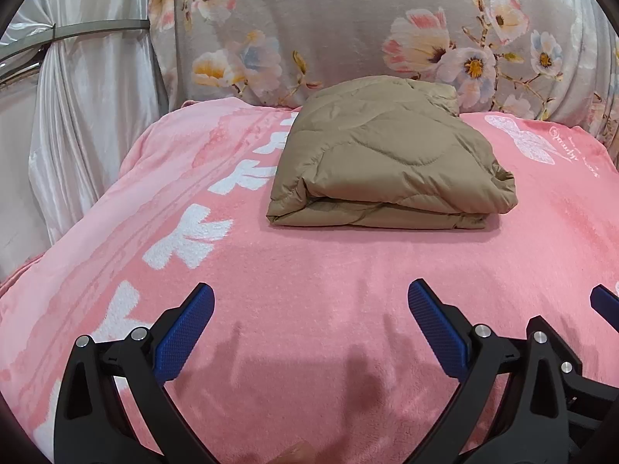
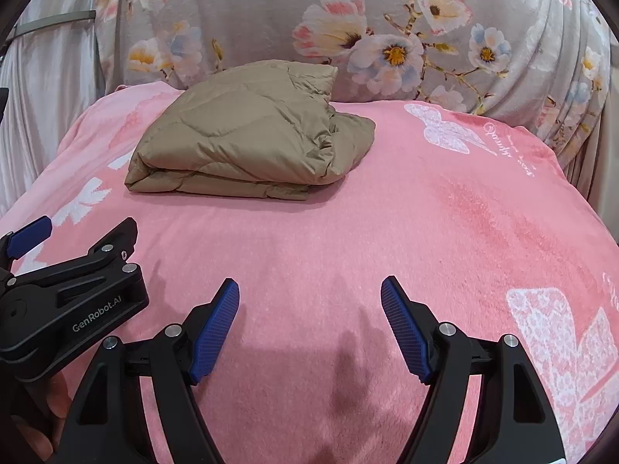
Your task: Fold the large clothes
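I have a tan quilted padded garment [image 1: 390, 162] lying folded into a thick, roughly rectangular bundle on the far half of the pink fleece blanket with white bow prints [image 1: 309, 278] that covers the bed, close to the grey floral-print cloth [image 1: 348, 19] hanging behind it. Judging from that compact stack, I take the folding to be finished or nearly so, with only tidying left. To do that well, I would look at the right-hand side of the bundle, where the right wrist view shows a looser, crumpled flap spilling out past the neat layers; I would pinch that edge low, tuck it under or across, and press the top flat without dragging the whole stack over the soft blanket. The near edge shows stacked layers that look fairly even, so I would leave them alone. My left gripper [image 1: 309, 319] hangs low over the near part of the blanket, well short of the garment, its blue ribbed pads [image 1: 185, 332] spread wide with nothing between them. My right gripper [image 2: 309, 323] sits just beside it, likewise pointing forward toward the bundle, fingers parted and empty, casting a soft shadow on the fleece. Both are level and side by side, the left one visible at the edge of the right wrist view. White satin curtains [image 1: 85, 123] hang off to the left.
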Motion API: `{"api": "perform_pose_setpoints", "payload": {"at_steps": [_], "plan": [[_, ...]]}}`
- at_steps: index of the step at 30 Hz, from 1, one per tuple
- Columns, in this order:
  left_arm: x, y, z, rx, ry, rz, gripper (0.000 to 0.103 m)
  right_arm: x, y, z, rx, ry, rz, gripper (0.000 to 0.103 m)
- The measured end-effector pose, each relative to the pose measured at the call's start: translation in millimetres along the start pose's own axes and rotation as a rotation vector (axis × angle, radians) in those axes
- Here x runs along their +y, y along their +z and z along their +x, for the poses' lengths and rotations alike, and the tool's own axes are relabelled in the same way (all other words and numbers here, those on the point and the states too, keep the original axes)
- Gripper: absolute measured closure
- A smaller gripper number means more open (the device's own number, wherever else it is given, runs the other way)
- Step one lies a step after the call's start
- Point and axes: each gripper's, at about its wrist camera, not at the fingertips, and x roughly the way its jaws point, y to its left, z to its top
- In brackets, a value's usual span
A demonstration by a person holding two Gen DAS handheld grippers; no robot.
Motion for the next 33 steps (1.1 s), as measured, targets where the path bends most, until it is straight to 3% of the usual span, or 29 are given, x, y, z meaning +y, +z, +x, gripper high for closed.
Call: {"api": "perform_pose_setpoints", "payload": {"at_steps": [33], "plan": [[-4.5,1.5,-2.6,-0.003,-0.017,0.005,0.007,-1.2,0.3,-2.1,-0.014,-0.016,-0.002,0.030]]}}
